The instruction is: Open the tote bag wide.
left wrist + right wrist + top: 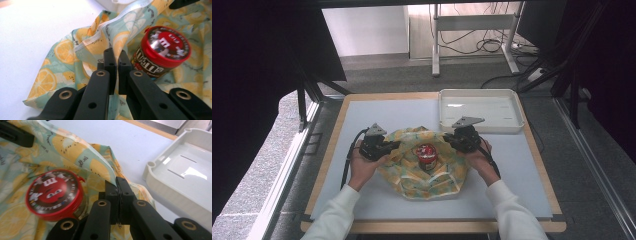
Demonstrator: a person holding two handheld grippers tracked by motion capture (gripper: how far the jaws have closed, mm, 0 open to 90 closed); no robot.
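Lemon-print cloth (pixel 427 172) is lying spread over the middle of the pale blue mat (pixel 522 175) on the table, and both grippers are working its upper edges at once. Over on one side the left gripper (pixel 393 145) is biting the cloth's raised white-trimmed hem; in the left gripper view its jaws are sitting nearly pressed together with the fabric (pixel 100 37) running up between them. Across from it the right gripper (pixel 447 136) is doing the same on the opposite edge, and in the right gripper view its jaws are squeezing tight on a thin fold of the cloth (pixel 75 150), the hem rising straight out of the tips. Sitting upright between the two, right in the middle of the cloth, is a small candy jar (pixel 426 156) with a red lid (the lid's cartoon face is showing clearly in both gripper views, (pixel 163 45) and (pixel 53 192)). Neither gripper is touching the jar. Beyond the right gripper, at the far right of the mat, a white tray (pixel 514 109) is resting just beside the cloth's edge.
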